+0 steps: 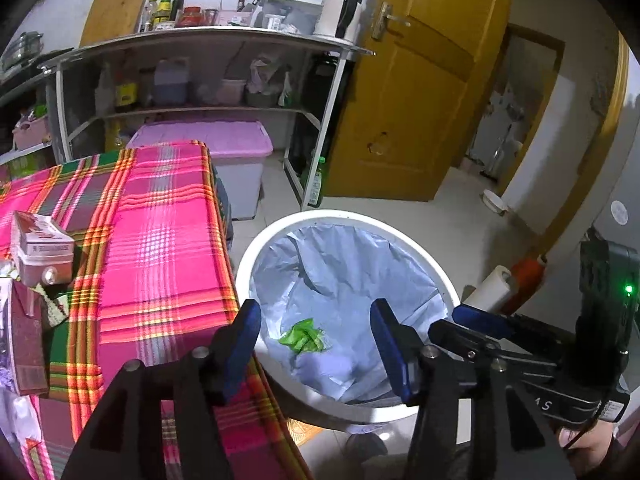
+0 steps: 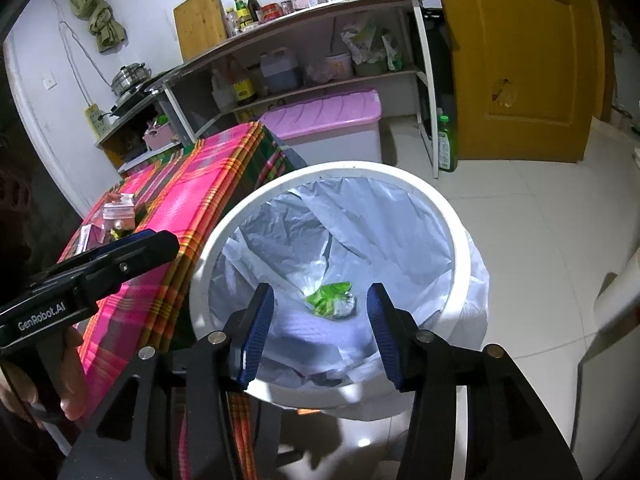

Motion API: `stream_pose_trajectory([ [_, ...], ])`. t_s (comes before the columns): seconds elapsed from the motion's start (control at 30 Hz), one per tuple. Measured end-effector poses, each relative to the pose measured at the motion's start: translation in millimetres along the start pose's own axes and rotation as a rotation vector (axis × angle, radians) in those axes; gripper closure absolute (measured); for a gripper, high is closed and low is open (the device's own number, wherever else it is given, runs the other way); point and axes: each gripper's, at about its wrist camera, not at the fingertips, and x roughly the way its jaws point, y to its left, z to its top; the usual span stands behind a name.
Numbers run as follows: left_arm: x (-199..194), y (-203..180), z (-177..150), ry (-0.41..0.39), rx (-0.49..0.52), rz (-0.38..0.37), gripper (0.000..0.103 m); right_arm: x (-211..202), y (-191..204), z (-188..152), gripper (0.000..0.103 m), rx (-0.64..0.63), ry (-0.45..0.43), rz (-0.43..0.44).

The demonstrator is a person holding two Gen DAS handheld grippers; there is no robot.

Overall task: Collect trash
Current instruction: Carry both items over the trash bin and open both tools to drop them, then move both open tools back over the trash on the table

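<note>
A white round bin (image 1: 256, 252) with a pale blue liner stands on the floor beside the table. A crumpled green wrapper (image 1: 305, 336) lies at its bottom; it also shows in the right wrist view (image 2: 330, 299) inside the bin (image 2: 212, 240). My left gripper (image 1: 314, 354) is open and empty above the bin's near rim. My right gripper (image 2: 322, 332) is open and empty over the bin. Small cartons (image 1: 40, 248) and other litter (image 1: 24, 344) lie on the table with the pink plaid cloth (image 1: 160, 240), left of the left gripper.
A metal shelf rack (image 1: 200, 40) with bottles and bags stands behind the table. A pink-lidded storage box (image 1: 224, 148) and a green bottle (image 1: 316, 184) sit on the floor. A yellow wooden door (image 1: 420, 100) is at the right. The tiled floor (image 2: 540, 220) surrounds the bin.
</note>
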Motion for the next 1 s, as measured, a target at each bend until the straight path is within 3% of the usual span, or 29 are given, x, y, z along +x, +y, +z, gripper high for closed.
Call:
stream_pose_trajectory([
  [0.4, -65.8, 11.1, -20.2, -0.085, -0.02, 0.049, 0.047, -46.1, 35.9, -11.2, 0.053, -0.054, -0.056, 0.014],
  [0.73, -139.8, 35.6, -50.9, -0.157, -0.046, 0.14, 0.047, -78.4, 97.5, -25.8, 0.053, -0.166, -0.106, 0.106],
  [1.0, -180.0, 54.1, -73.6, -0.197, -0.071, 0.205, 0.047, -78.7, 129.2, -35.6, 0.053, -0.213, -0.09, 0.157],
])
